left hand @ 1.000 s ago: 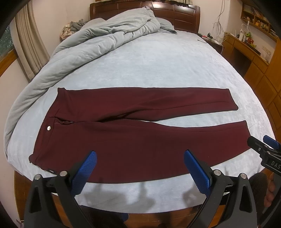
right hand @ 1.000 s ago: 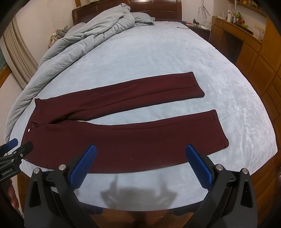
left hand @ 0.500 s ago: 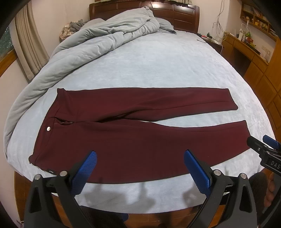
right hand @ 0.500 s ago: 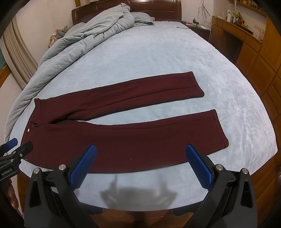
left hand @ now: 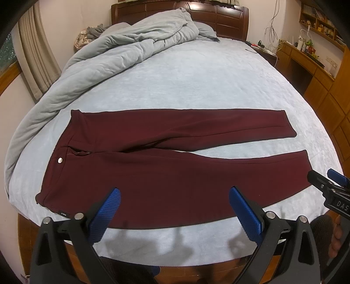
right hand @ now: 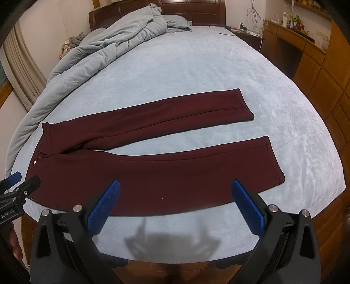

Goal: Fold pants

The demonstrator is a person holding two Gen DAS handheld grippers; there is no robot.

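Note:
Dark maroon pants lie flat across the pale blue bed, waistband to the left with a small metal button, both legs stretched right and spread apart. My left gripper hovers open over the near edge of the near leg, close to the hip end, holding nothing. My right gripper is open too, above the near leg's lower part, and is empty. Each gripper's tip also shows in the other view: the right gripper at the right edge, the left gripper at the left edge.
A crumpled grey duvet is heaped along the bed's left side and head. The bed sheet is bare beyond the pants. A dark wooden headboard stands at the back; wooden cabinets and a desk line the right. Wooden floor lies below.

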